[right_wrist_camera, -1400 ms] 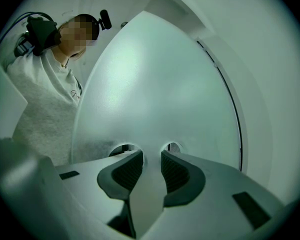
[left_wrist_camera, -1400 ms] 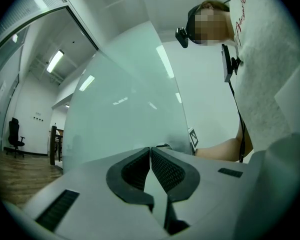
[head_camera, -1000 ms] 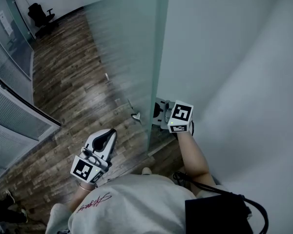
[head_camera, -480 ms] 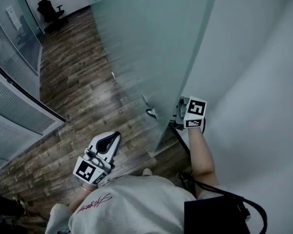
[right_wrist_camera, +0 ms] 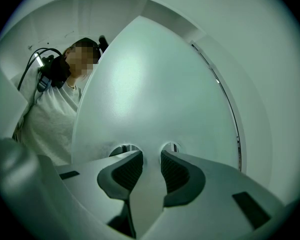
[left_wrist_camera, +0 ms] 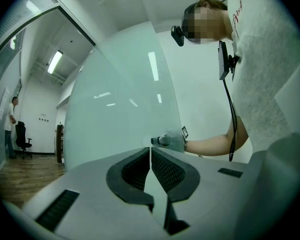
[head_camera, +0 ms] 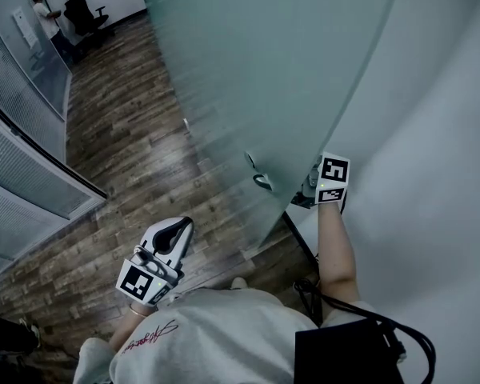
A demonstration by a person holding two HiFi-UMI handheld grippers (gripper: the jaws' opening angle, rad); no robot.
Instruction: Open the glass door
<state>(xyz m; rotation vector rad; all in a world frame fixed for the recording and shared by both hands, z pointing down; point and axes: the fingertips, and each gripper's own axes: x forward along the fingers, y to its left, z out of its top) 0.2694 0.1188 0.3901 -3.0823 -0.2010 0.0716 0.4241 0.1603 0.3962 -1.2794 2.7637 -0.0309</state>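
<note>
The right claw [right_wrist_camera: 151, 166] pinches the handle [head_camera: 260, 180] of the glass door [head_camera: 264, 70] just ahead, jaws a little apart around it. In 1 second the door has swung wider and the claw has gone along, so the opening is going well (not finished yet). The left claw [left_wrist_camera: 150, 166] is closed on nothing, down low. The shirt [head_camera: 200, 326] has curly writing, too small to read. The cube [head_camera: 334, 178] shows only black squares.

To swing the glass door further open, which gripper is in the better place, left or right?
Right, I think. The right gripper is closed on the door handle at the edge of the glass door. The left gripper hangs shut and empty, apart from the door, over the floor.
</note>
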